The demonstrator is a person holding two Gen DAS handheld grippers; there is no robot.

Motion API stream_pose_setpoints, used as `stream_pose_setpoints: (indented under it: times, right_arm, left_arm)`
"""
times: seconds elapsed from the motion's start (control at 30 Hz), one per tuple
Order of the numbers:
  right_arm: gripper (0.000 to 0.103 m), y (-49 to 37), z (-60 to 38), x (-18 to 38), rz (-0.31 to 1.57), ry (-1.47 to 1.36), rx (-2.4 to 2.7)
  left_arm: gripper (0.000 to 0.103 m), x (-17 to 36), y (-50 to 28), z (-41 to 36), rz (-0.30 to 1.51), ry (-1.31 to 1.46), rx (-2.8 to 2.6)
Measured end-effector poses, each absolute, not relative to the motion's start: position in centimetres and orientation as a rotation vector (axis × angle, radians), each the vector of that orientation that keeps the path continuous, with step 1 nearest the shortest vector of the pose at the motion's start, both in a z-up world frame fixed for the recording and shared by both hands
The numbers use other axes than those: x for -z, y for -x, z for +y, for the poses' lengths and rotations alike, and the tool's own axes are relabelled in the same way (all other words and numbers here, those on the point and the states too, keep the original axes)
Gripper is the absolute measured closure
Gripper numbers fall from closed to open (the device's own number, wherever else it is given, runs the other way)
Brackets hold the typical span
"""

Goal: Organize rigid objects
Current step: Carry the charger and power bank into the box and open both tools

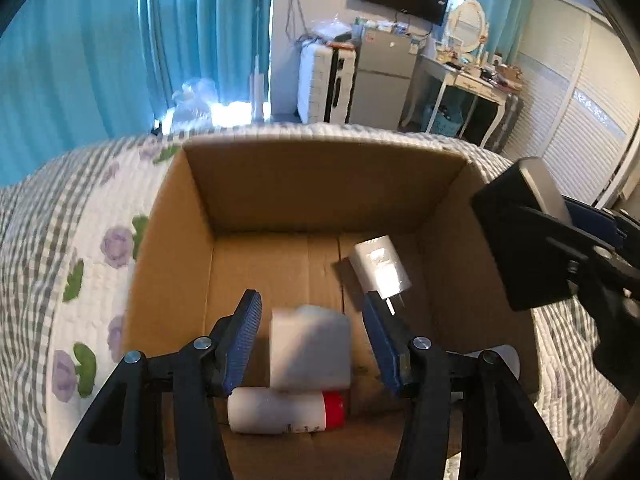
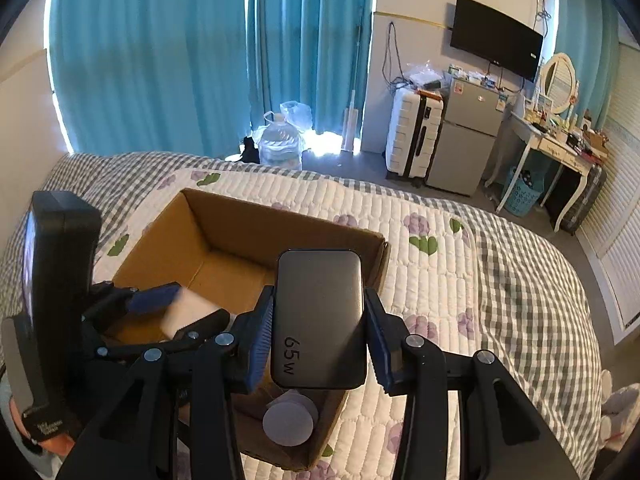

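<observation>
An open cardboard box [image 1: 320, 184] [image 2: 240, 220] sits on the bed. My left gripper [image 1: 312, 332] hangs open over it, and a blurred white block [image 1: 310, 350] sits between the spread jaws without touching either pad; it also shows in the right wrist view [image 2: 188, 314]. In the box lie a white charger plug [image 1: 380, 268] and a white bottle with a red cap [image 1: 286, 410]. My right gripper [image 2: 318, 340] is shut on a dark grey 65W power adapter [image 2: 320, 320] over the box's right rim; it appears at the right of the left wrist view [image 1: 532, 232].
The quilted floral and checked bedspread [image 2: 460, 280] surrounds the box. A round white lid [image 2: 288, 424] lies at the box's near corner. Beyond the bed stand teal curtains [image 2: 160, 52], a water jug [image 2: 280, 144], a white suitcase [image 2: 414, 136], a small fridge [image 2: 466, 136] and a dressing table [image 2: 552, 148].
</observation>
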State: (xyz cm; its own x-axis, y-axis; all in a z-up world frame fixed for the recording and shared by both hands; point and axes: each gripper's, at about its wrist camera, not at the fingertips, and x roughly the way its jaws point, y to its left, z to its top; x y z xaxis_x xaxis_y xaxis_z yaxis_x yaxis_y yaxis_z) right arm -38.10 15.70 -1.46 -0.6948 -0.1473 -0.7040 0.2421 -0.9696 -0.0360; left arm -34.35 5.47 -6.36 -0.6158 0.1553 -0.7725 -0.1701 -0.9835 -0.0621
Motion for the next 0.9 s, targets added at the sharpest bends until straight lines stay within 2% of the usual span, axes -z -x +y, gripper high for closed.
stream_pose_setpoints:
  times: [0.03, 0.07, 0.3, 0.57, 0.7, 0.73, 0.77, 0.8, 0.83, 0.9]
  right_arm:
    - [0.062, 38.1, 15.6, 1.5, 0.193, -1.104, 2.71]
    - [0.062, 38.0, 15.6, 1.4, 0.199, -1.1, 2.714]
    - [0.061, 38.5, 15.5, 1.8, 0.156, -1.117, 2.718]
    - [0.061, 39.8, 12.8, 6.3, 0.186, -1.289, 2.625]
    - [0.061, 39.6, 12.7, 6.8, 0.206, -1.298, 2.639]
    - [0.056, 39.5, 12.8, 6.1, 0.213, -1.27, 2.657]
    - [0.041, 39.4, 12.8, 5.6, 0.22, -1.253, 2.672]
    - [0.034, 39.2, 12.9, 4.8, 0.225, -1.221, 2.701]
    - [0.029, 38.8, 13.2, 3.8, 0.215, -1.182, 2.733]
    - [0.029, 38.0, 13.7, 2.4, 0.169, -1.141, 2.755]
  left_arm:
    - [0.034, 6.0, 34.0, 5.6, 0.053, 1.243, -2.694]
    - [0.03, 5.6, 33.7, 5.8, 0.08, 1.214, -2.719]
    - [0.03, 3.1, 31.0, 3.7, 0.079, 1.133, -2.765]
    - [0.027, 1.8, 29.2, 1.6, 0.055, 1.058, -2.813]
    - [0.027, 1.9, 28.9, 1.1, 0.029, 1.062, -2.797]
    - [0.027, 1.9, 28.7, 1.0, 0.029, 1.059, -2.797]
    - [0.027, 1.7, 28.5, 0.9, 0.036, 1.054, -2.803]
    - [0.027, 1.7, 28.3, 0.7, 0.042, 1.052, -2.808]
    - [0.027, 1.4, 28.0, 0.6, 0.044, 1.044, -2.811]
    - [0.027, 0.9, 27.3, 0.1, 0.029, 1.032, -2.815]
